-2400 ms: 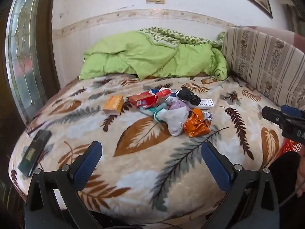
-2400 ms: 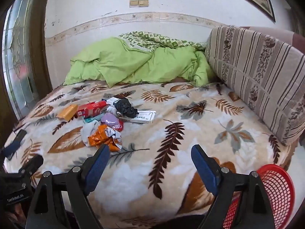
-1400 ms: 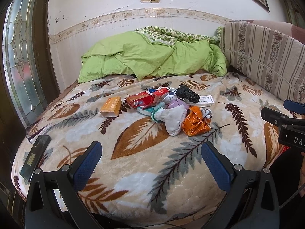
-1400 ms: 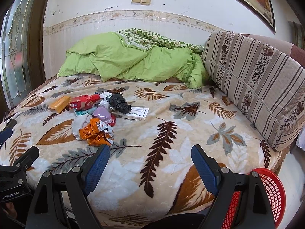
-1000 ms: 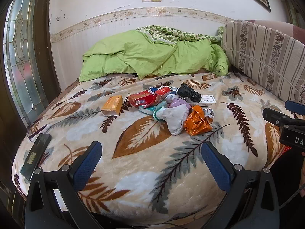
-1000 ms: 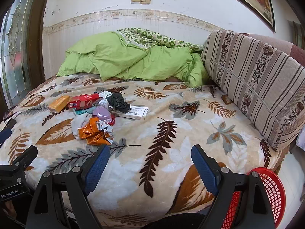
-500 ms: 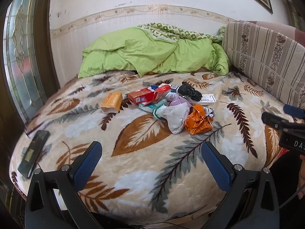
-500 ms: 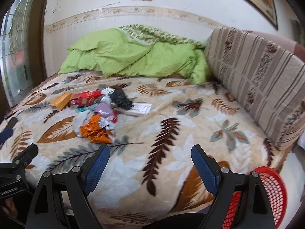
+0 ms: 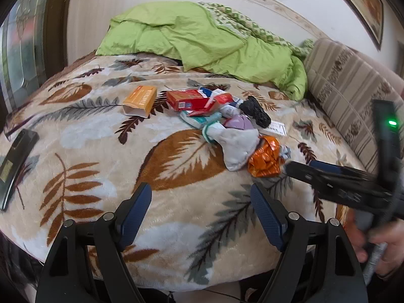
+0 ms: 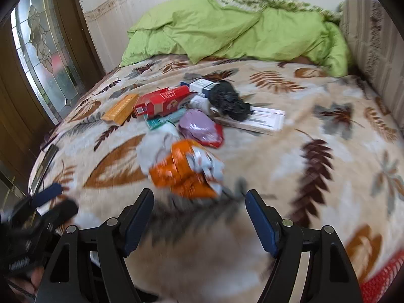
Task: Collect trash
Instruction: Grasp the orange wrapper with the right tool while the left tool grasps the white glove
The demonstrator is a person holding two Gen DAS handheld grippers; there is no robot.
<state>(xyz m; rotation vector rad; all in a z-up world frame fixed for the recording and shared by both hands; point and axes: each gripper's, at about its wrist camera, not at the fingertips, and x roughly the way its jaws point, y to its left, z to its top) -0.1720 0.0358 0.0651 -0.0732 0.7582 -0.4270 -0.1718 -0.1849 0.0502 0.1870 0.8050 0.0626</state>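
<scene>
On the leaf-patterned blanket (image 9: 83, 136), the trash pile (image 9: 227, 123) is lying mid-bed; the left gripper (image 9: 202, 214) and right gripper (image 10: 199, 214) are hovering short of it, jaws apart, closing on nothing.

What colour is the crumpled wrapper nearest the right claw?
Orange, with silvery foil showing on the crumpled wrapper; the left wrist view shows it sharpest.

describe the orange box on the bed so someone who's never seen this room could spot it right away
Start at the leaf-patterned blanket covering the bed, then find the trash pile near its middle. The orange box lies apart on the pile's window side, beside the red carton. It is flat, rectangular, uncrumpled, with one pale open end, unlike the crinkled orange wrapper.
</scene>
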